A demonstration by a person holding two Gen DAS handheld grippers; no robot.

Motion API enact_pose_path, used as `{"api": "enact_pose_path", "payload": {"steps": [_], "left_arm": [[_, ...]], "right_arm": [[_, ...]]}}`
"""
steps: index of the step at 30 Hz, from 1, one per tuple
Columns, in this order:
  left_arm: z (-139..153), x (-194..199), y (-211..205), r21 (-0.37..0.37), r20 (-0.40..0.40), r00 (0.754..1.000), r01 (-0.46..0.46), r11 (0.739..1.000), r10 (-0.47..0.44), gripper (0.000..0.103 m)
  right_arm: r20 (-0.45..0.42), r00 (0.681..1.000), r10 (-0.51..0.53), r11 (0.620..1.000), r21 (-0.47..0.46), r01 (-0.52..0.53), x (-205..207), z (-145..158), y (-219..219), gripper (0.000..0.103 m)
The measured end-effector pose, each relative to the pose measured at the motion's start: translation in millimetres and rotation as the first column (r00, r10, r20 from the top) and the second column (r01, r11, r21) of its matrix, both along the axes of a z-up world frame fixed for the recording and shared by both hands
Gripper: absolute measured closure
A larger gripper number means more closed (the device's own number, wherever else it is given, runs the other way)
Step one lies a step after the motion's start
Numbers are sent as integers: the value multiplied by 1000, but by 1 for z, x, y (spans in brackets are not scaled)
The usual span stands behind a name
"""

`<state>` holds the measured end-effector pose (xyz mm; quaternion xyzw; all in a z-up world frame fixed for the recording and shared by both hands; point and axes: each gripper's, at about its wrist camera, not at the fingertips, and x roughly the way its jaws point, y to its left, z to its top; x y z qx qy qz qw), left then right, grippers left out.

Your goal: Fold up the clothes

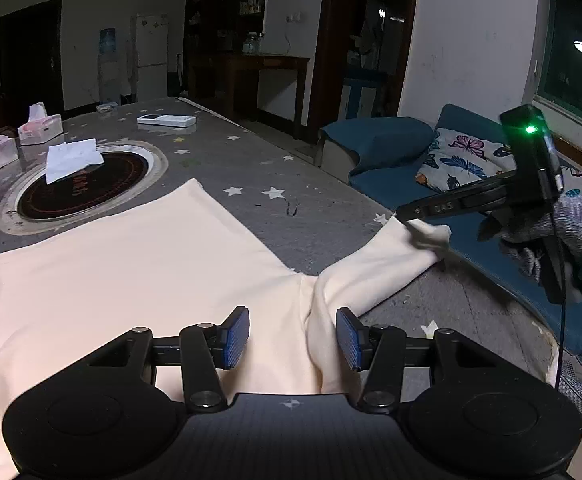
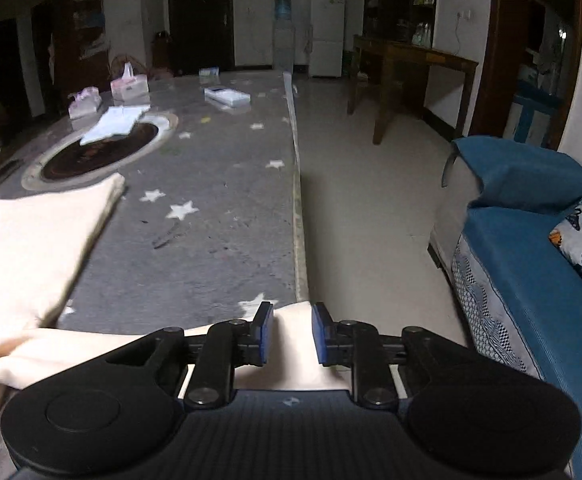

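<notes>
- Left gripper [image 1: 292,338]: blue pads set wide apart, hovering over the shoulder area of a cream garment [image 1: 131,264]; a raised fold of cloth lies between the pads, no grip on it
- Right gripper [image 2: 291,334]: pads partly apart in its own view, sleeve [image 2: 297,344] cloth lying between them; from the left wrist view its tip [image 1: 411,216] meets the sleeve end [image 1: 423,240] at the table edge, cloth bunched there; cannot tell if it is truly pinched
- Gloved hand [image 1: 547,232] holds the right gripper's handle, green light on
- Count: one garment, spread flat on the table with one sleeve stretched toward the right edge; two tissue boxes [image 1: 39,128]; one loose white tissue [image 1: 73,158]; one white remote-like device [image 1: 167,121]
- Surface: grey table [image 1: 291,176] cover with white stars, round dark inset hob [image 1: 83,188] in the middle
- Room: dim; blue sofa [image 2: 531,280] with butterfly cushion, wooden side table, white fridge, water dispenser
</notes>
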<state>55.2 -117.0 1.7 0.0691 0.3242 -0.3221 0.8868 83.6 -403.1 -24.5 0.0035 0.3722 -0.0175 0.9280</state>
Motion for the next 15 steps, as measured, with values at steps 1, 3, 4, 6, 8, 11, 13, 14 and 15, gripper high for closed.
{"api": "enact_pose_path", "payload": {"steps": [1, 3, 4, 6, 8, 11, 13, 14, 15], "left_arm": [[-1, 1, -3, 1, -3, 1000, 1, 1000, -1, 52], [-5, 4, -6, 5, -15, 1000, 5, 1000, -5, 52], [-6, 5, -8, 7, -21, 1000, 6, 1000, -6, 53], [-10, 7, -11, 11, -33, 999, 10, 1000, -10, 56], [-13, 9, -13, 8, -43, 999, 21, 1000, -21, 66], [-12, 5, -13, -15, -47, 998, 49, 999, -50, 88], [-10, 1, -13, -29, -38, 997, 69, 997, -70, 93], [-10, -1, -13, -35, -34, 996, 79, 996, -81, 94], [-8, -3, -13, -44, -24, 995, 92, 995, -93, 95]], "right_arm": [[-6, 1000, 2, 1000, -3, -2, 2, -2, -1, 83], [-12, 1000, 11, 1000, -5, -11, 6, -5, -1, 84], [-14, 1000, 17, 1000, -5, -17, 8, -5, 1, 84], [-19, 999, 29, 1000, -10, -29, 11, -4, 3, 90], [-22, 999, 45, 999, -21, -45, 12, -2, 8, 94], [-2, 997, 71, 997, -34, -71, 15, 7, 15, 97], [35, 995, 89, 996, -33, -87, 17, 18, 19, 98], [60, 994, 96, 995, -27, -94, 17, 24, 21, 98], [88, 991, 102, 995, -19, -100, 16, 31, 21, 98]]}}
